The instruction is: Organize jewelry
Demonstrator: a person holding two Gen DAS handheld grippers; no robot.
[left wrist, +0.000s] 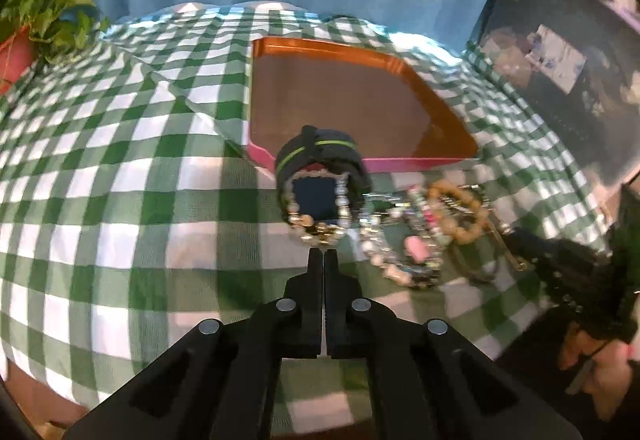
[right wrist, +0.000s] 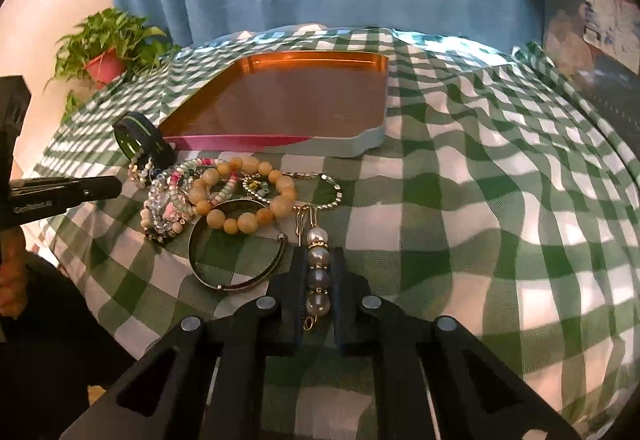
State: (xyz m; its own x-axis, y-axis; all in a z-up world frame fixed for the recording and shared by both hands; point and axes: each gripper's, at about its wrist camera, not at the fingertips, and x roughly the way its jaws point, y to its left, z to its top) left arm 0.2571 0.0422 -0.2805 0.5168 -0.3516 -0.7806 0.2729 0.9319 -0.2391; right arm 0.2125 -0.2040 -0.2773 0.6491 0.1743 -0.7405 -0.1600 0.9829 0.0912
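- Left wrist view: the left gripper (left wrist: pixel 323 254) has its black fingers pressed together, their tips meeting at the edge of a pearl-and-gold beaded bracelet (left wrist: pixel 320 211) that encircles a black band with a lime-green stripe (left wrist: pixel 318 153); whether a strand is actually pinched cannot be told. Beyond stands a shallow copper-floored tray with a pink rim (left wrist: pixel 420 162), nothing in it. To the right a tangle of bracelets lies on the green-and-white checked tablecloth (left wrist: pixel 120 167), among them a chunky honey-coloured bead bracelet (left wrist: pixel 460 211).
- Right wrist view: the right gripper (right wrist: pixel 318 264) pinches a pin strung with pearl and grey beads (right wrist: pixel 318 268) between its dark pads, low over the cloth. Just to its left lies an open silver bangle (right wrist: pixel 236 248), overlapped by the honey beads (right wrist: pixel 248 199); a twisted silver chain bracelet (right wrist: pixel 312 191) and pastel bead strands (right wrist: pixel 176 195) crowd beside them. The tray (right wrist: pixel 340 149) sits bare behind the heap.
- Judged from both views, sorting has barely begun: no piece is in the tray, and nearly the whole heap remains.
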